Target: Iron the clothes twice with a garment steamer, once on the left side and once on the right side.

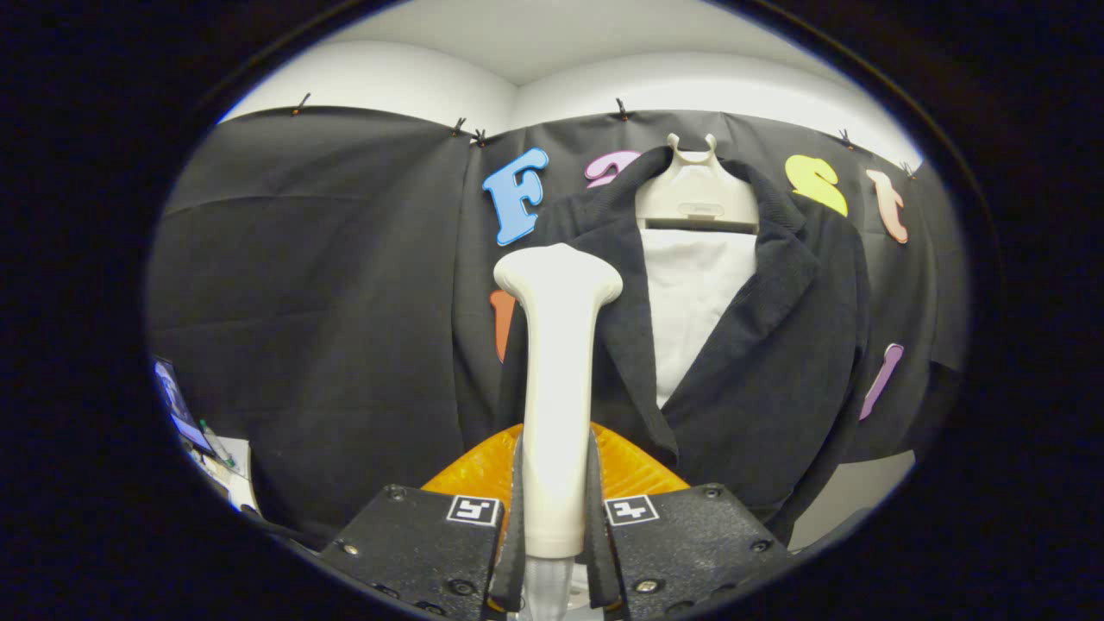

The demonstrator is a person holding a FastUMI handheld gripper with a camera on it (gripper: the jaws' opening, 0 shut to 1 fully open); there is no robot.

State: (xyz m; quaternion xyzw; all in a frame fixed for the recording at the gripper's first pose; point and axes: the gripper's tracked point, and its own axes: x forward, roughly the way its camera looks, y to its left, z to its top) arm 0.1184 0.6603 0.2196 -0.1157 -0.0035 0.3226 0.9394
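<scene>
Gripper view: fingers [509, 526] clenched on upright cream plastic garment steamer [557, 362] at lower centre, long axis vertical, head lifted toward left lapel of dark corduroy jacket [776, 345] hanging beyond, right of centre.

One camera, riding on the hand-held gripper [556, 509], looking forward along its two fingers, which rise from the near foreground clamped on the steamer handle [556, 405]; fisheye, so the booth wall bows wide; view faces the wall head-on, tilted slightly upward, ceiling corner visible above; the hanging jacket [759, 345] sits just beyond the steamer head, close; low to the side, a counter [237, 483] edge with a screen [179, 405].
</scene>
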